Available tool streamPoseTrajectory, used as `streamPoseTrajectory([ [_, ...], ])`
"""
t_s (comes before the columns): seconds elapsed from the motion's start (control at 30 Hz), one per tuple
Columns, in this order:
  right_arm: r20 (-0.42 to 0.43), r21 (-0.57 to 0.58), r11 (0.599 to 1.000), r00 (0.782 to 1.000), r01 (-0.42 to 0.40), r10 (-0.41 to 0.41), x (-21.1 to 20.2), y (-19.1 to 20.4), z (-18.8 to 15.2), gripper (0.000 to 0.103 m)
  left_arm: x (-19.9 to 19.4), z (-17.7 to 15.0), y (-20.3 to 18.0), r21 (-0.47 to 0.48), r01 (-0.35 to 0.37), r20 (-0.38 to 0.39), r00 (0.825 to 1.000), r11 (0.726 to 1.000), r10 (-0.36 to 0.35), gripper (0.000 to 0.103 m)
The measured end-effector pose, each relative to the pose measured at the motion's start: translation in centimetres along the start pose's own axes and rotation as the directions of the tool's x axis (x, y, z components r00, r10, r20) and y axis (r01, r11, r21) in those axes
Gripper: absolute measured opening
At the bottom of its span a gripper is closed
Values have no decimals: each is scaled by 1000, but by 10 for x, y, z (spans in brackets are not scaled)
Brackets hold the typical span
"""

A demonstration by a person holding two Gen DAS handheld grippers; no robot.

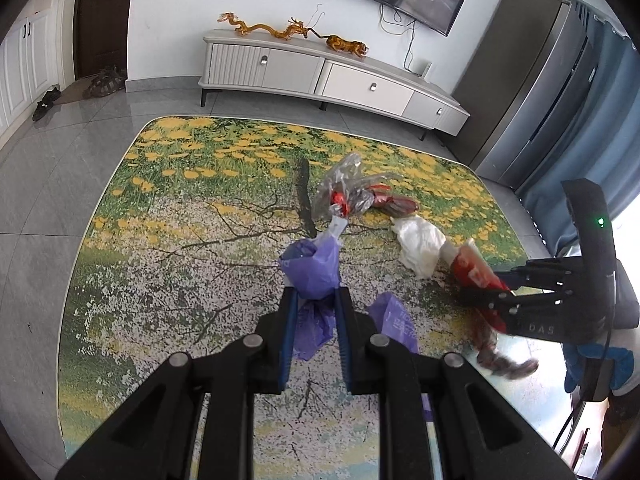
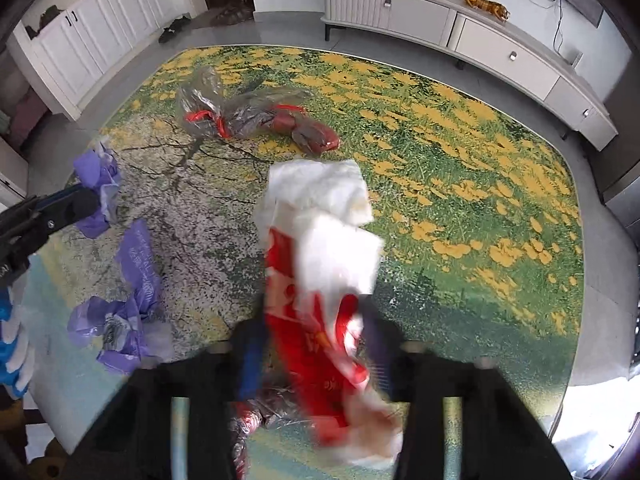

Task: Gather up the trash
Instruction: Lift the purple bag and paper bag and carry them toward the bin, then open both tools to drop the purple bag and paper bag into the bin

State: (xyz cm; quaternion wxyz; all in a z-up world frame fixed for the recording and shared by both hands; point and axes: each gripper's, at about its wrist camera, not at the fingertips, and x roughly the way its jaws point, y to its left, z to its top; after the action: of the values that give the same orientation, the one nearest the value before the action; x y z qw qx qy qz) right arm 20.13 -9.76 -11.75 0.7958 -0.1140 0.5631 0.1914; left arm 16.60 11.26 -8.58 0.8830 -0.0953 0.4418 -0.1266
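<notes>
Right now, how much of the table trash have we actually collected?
Nothing looks binned yet. In hand: the left claw grips a purple bag, and the right claw holds a red-and-white wrapper. Still on the table: a clear bag with red wrappers, a white tissue and another purple bag.

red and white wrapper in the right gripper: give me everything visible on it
The red and white wrapper is thin, crinkly plastic film, glossy red with white printed marks and a white upper end. It sits clamped between the right gripper fingers, lifted off the table, running lengthwise along the fingers. Its upper end overlaps the crumpled white tissue in view; contact cannot be confirmed. In the left wrist view the wrapper angles up and left out of the gripper. The lower end is blurred.
</notes>
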Motion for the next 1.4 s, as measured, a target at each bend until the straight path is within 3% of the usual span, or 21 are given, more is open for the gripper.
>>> streamPoseTrajectory([
  [0.1,16,8,1000,1000,-17,17,-4,-4,-2,23,-2,-1,-3,4,-1,1,1000,1000,1,18],
  [0.43,151,19,997,986,-76,73,-49,-19,-16,22,-19,4,-19,27,-4,28,1000,1000,3,18],
  [0.73,319,40,990,940,-137,117,-111,-35,-44,22,-44,6,-61,97,23,60,998,995,-29,18],
  [0.93,415,59,989,904,-136,100,-153,-52,-75,22,-60,4,-111,189,47,80,995,981,-63,18],
  [1.2,503,160,982,864,-96,2,-201,-109,-139,22,-52,3,-202,324,153,16,986,934,-167,18],
  [1.4,498,339,939,858,-61,-124,-210,-184,-206,22,-9,-2,-302,419,277,-113,961,865,-253,18],
])
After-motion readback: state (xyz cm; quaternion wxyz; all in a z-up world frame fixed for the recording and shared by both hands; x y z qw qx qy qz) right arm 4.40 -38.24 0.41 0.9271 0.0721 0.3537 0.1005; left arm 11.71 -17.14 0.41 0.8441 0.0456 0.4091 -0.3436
